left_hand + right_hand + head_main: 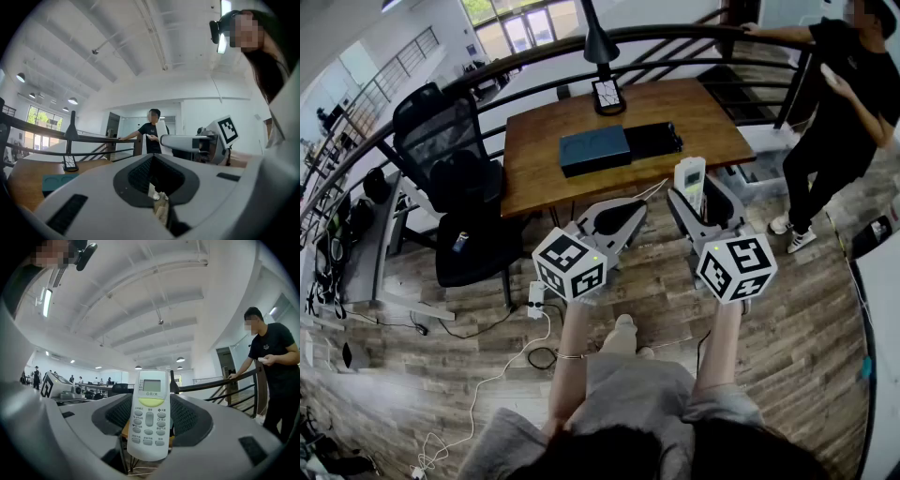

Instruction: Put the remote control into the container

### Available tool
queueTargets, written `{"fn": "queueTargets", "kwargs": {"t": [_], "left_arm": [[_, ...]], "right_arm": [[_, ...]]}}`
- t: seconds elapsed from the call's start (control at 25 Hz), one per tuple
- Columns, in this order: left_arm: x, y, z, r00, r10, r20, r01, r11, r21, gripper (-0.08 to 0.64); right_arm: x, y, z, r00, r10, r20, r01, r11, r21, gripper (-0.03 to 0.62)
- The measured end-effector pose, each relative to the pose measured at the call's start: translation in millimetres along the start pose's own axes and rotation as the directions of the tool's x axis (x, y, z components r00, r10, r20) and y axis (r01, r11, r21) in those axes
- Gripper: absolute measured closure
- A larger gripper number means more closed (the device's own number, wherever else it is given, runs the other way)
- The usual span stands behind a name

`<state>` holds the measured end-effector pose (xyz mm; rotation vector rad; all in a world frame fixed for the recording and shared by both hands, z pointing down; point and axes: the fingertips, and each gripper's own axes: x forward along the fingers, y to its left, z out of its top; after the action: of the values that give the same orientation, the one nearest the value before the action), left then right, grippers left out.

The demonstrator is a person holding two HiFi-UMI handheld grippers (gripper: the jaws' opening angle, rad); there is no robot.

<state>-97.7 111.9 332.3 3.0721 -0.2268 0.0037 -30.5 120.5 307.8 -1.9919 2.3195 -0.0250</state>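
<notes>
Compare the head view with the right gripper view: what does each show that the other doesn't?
Head view only: the plank floor, a white power strip, the teal container on the table. Right gripper view only: the remote control face with screen and buttons, ceiling lamps. Both: the right gripper clamped on the upright remote control, a person in black at the railing.
</notes>
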Motion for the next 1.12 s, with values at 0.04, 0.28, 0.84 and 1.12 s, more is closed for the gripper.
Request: {"fn": "queueTargets", "kwargs": {"t": [0.04, 0.28, 0.84, 1.12], "left_arm": [[1, 0, -1, 1.0, -0.002, -0.002, 0.002, 1.0, -0.002, 0.557], [8, 0, -2, 1.0, -0.007, -0.016, 0.007, 1.0, -0.004, 0.557], [18, 16, -7, 0.998, -0.001, -0.057, 0.001, 1.0, -0.003, 0.557], [46, 52, -7, 0.999, -0.029, -0.046, 0.029, 0.999, -0.016, 0.557]], "right_arm": [[0, 0, -1, 1.0, 0.002, -0.003, -0.002, 1.0, -0.003, 0.341], [1, -5, -4, 1.0, 0.009, -0.012, -0.009, 1.0, 0.002, 0.341], [22, -16, -8, 1.0, 0.023, -0.004, -0.023, 0.999, 0.033, 0.341], [59, -40, -7, 1.0, 0.021, -0.019, -0.021, 1.0, 0.013, 0.341]]}}
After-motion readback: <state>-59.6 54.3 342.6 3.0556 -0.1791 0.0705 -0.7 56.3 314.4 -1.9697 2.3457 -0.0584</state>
